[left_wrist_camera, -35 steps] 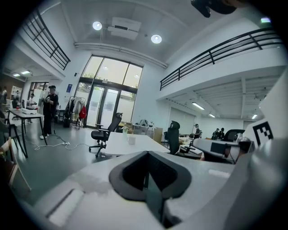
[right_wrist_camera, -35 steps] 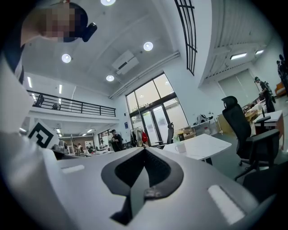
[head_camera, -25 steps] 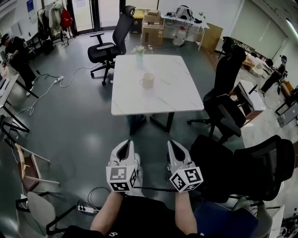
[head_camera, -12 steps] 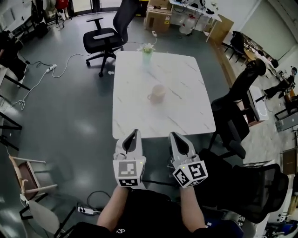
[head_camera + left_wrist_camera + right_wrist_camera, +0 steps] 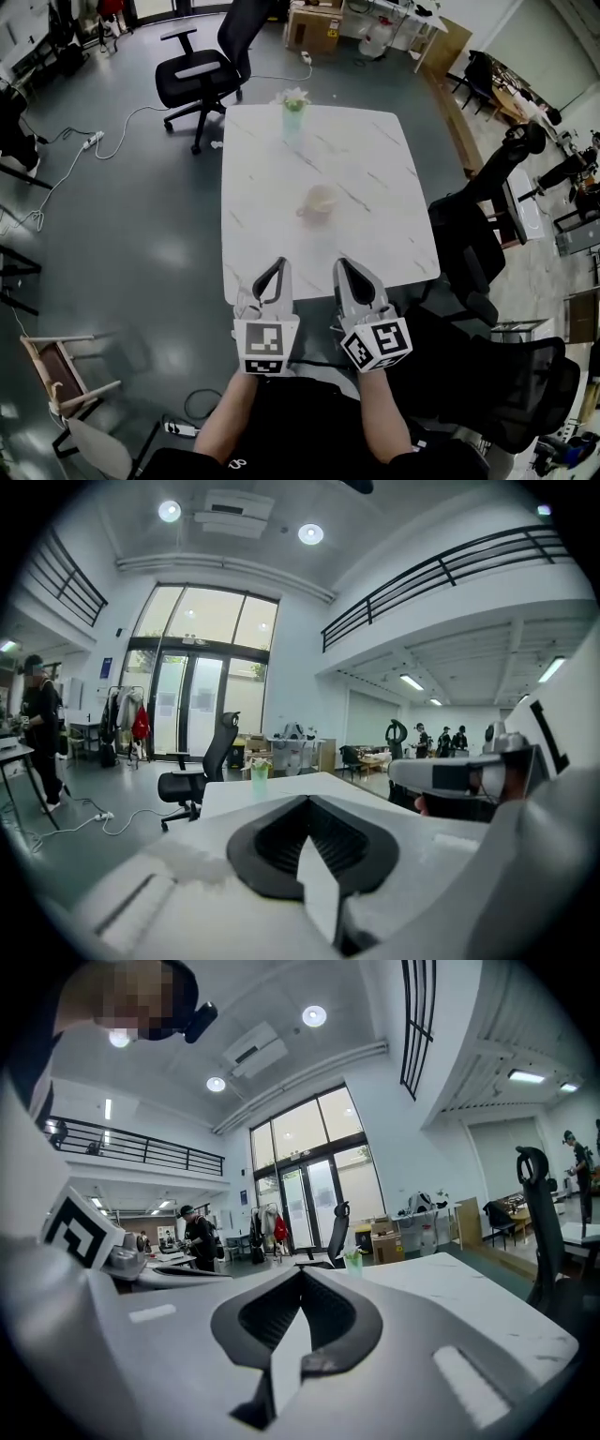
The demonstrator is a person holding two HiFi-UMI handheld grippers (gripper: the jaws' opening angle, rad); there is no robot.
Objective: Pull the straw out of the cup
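Head view: a square white table (image 5: 375,246) with rounded corners and faint grey marble veining stands on a glossy grey floor (image 5: 141,244); the cup (image 5: 319,200), cream, squat and round, sits near the table's middle, well apart from both grippers; the straw is too small to make out there. A pale green vase (image 5: 293,112) with white flowers stands at the far edge; a black chair (image 5: 202,66) is beyond the table. The left gripper (image 5: 278,265) and right gripper (image 5: 343,264), smooth white shells with black inner pads, are side by side over the near edge.

Left gripper view: left gripper (image 5: 307,803) clenched, ribbed black pads meeting at the tips, nothing between them; vase (image 5: 260,771) far ahead.

Right gripper view: right gripper (image 5: 300,1274) likewise clenched and empty; vase (image 5: 353,1260) on the table (image 5: 450,1283).
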